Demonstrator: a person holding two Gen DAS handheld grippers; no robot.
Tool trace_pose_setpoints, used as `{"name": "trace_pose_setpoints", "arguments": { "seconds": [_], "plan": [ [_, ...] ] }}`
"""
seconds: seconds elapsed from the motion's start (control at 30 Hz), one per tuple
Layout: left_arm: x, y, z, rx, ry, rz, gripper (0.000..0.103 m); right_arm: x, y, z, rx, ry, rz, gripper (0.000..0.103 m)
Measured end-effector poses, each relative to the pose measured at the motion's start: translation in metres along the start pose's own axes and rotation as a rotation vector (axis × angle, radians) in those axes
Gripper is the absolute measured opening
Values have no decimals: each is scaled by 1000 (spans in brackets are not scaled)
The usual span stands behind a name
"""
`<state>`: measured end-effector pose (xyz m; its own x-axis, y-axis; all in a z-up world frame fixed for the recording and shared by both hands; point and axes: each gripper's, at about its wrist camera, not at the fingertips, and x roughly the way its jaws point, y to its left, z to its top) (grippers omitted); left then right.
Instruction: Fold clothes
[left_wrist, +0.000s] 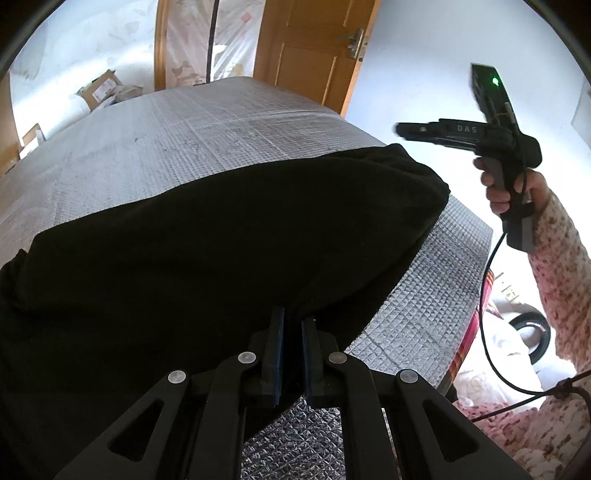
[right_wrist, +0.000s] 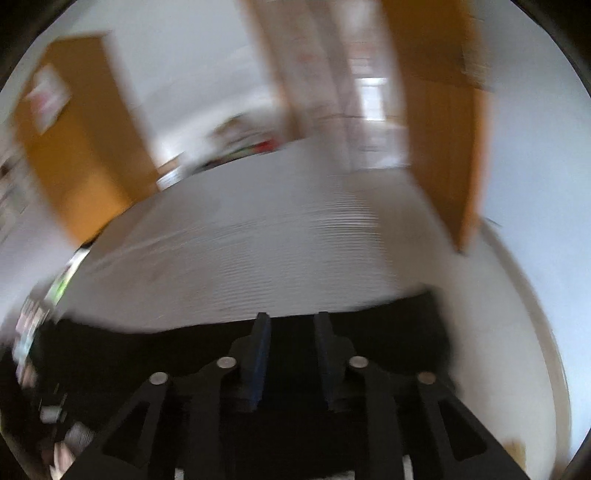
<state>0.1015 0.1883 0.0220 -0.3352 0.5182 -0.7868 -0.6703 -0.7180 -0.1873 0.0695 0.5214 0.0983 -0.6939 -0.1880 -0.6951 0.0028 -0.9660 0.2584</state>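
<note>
A black garment (left_wrist: 221, 221) lies folded over on the grey quilted bed cover (left_wrist: 184, 129), filling the near half of the left wrist view. My left gripper (left_wrist: 293, 323) is shut on the garment's near edge, with dark cloth pinched between its blue pads. A hand (left_wrist: 498, 192) in a flowered sleeve holds my right gripper (left_wrist: 400, 129) in the air beyond the bed's right side, clear of the cloth. In the blurred right wrist view the right gripper (right_wrist: 291, 317) is open, nothing between its fingers, above the garment's far edge (right_wrist: 147, 350).
A wooden door (left_wrist: 306, 48) stands ajar behind the bed, with cardboard boxes (left_wrist: 107, 88) on the floor at far left. A black cable (left_wrist: 487, 332) hangs from the right gripper's handle. White bedding and a dark ring (left_wrist: 532, 332) lie on the floor at right.
</note>
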Motion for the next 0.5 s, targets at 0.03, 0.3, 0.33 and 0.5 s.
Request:
{"name": "trace_pose_setpoints", "arguments": {
  "seconds": [0.03,0.3,0.33,0.5],
  "plan": [
    [0,0,0,0,0,-3,9,7,5,1,-29,28,6,30],
    [-1,2,-1,-2,-1,-17,9,42,26,3,-162,171,42,32],
    [-1,2,0,0,1,-18,9,45,26,3,-168,181,41,32],
    [-5,3,3,-2,17,-56,9,55,31,-3,-202,206,12,32]
  ]
}}
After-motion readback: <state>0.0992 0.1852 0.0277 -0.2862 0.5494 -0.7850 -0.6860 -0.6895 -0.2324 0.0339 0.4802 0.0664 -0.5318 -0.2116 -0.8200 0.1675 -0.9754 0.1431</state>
